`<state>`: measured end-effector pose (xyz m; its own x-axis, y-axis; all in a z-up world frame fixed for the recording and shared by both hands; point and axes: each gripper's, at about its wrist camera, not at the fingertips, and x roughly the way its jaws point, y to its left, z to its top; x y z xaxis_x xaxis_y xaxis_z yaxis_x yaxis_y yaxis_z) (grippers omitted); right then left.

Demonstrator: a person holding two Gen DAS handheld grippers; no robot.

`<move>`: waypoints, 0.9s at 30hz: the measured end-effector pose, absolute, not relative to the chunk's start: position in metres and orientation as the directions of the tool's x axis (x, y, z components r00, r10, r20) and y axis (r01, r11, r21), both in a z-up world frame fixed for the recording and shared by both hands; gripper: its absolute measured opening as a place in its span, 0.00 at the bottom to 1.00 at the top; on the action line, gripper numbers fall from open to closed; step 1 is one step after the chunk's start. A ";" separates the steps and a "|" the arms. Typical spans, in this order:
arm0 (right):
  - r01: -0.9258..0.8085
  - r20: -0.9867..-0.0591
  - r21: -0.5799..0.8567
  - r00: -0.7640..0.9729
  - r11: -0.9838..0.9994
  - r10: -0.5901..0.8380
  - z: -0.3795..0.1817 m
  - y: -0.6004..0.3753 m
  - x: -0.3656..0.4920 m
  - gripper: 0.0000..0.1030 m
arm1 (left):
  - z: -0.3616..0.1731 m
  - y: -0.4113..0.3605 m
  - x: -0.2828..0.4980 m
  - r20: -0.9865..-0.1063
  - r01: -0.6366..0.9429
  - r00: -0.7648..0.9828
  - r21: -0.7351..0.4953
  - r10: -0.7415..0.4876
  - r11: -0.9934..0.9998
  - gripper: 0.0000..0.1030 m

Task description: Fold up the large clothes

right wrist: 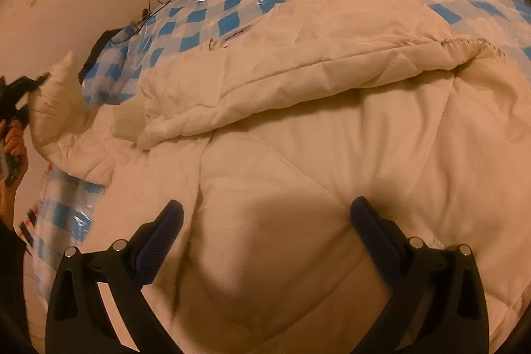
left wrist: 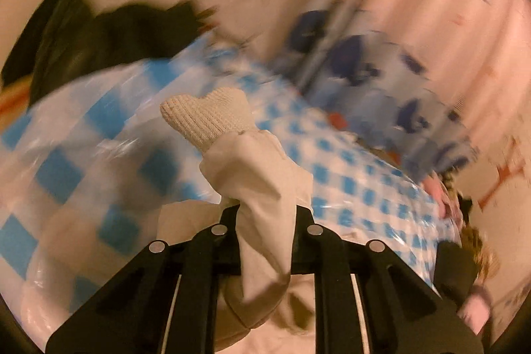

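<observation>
Left gripper lifting a jacket sleeve for the fold

Nearest, the right gripper (right wrist: 265,241) is hovering with its jaws spread wide over the cream quilted jacket (right wrist: 315,155), holding nothing — probably waiting to steady the body. The jacket is lying flat across the blue-checked plastic sheet (right wrist: 232,19), one sleeve already laid over its chest. Farther left, the left gripper (left wrist: 265,214) is pinching the other sleeve (left wrist: 252,175) just behind its ribbed knit cuff (left wrist: 205,115), raising it clear — likely to carry it inward.
</observation>
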<state>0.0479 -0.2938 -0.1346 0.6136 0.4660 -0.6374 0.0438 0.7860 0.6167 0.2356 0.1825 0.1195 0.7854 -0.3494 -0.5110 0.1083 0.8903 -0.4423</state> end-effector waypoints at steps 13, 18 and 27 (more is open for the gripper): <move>0.125 -0.285 0.949 0.726 0.288 0.626 -0.127 -0.411 0.038 0.94 | 0.123 -0.114 0.170 -0.514 0.451 0.738 -0.107 -0.437 0.886 0.12; 0.169 -0.131 0.986 0.763 0.000 0.632 -0.155 -0.457 0.035 0.94 | 0.025 -0.227 0.148 -0.641 0.536 0.696 0.163 -0.324 0.828 0.15; 0.113 -0.054 0.992 0.753 -0.048 0.656 -0.145 -0.474 0.048 0.94 | -0.043 -0.260 0.072 -0.749 0.743 0.548 0.231 -0.373 0.628 0.54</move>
<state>0.0483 -0.4736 -0.1454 0.7529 0.6559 -0.0541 0.1134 -0.0484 0.9924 0.0720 -0.2599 -0.0435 0.5476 -0.3731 -0.7489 0.7433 0.6279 0.2307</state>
